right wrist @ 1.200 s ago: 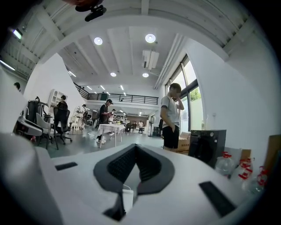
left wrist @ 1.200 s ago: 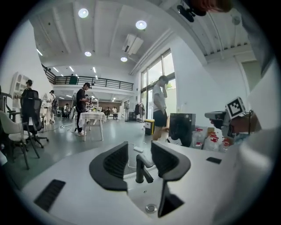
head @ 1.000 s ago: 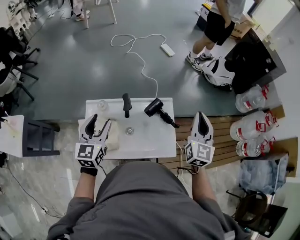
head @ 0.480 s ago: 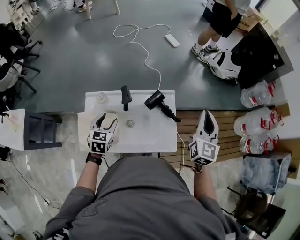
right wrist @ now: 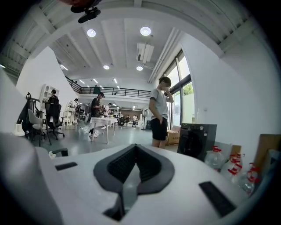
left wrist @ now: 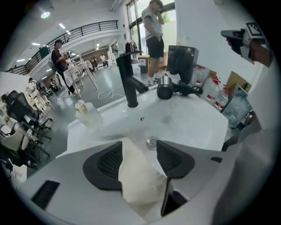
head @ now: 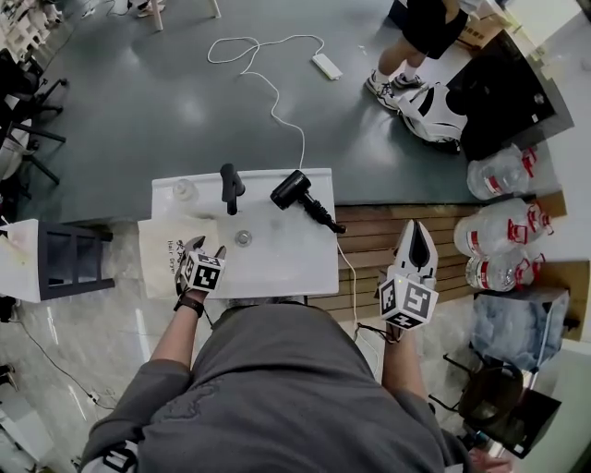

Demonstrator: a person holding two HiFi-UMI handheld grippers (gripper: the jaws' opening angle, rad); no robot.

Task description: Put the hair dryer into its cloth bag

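Observation:
The black hair dryer [head: 295, 189] lies at the far right of the white sink top [head: 286, 254], its cord trailing off the right edge; it also shows in the left gripper view as the hair dryer [left wrist: 166, 85]. A cream cloth bag [head: 166, 254] lies flat over the sink top's left edge. My left gripper [head: 205, 248] points steeply down onto the bag's right side. Its jaws stand open, and a fold of the cream cloth [left wrist: 136, 176] lies between them at the left gripper [left wrist: 139, 149]. My right gripper [head: 416, 242] hangs right of the sink, shut and empty, pointing roughly level at the right gripper [right wrist: 136, 149].
A black faucet [head: 229, 185], a clear bottle [head: 183, 190] and the drain [head: 243, 237] share the sink. Large water jugs [head: 503, 240] and a wooden pallet [head: 369, 245] sit to the right. A dark stool [head: 74, 263] stands left. A person [head: 429, 23] and a power strip [head: 328, 66] are beyond.
My left gripper has dropped and tipped downward onto the bag at the sink's left side. The right gripper has drifted a little to the right, still shut.

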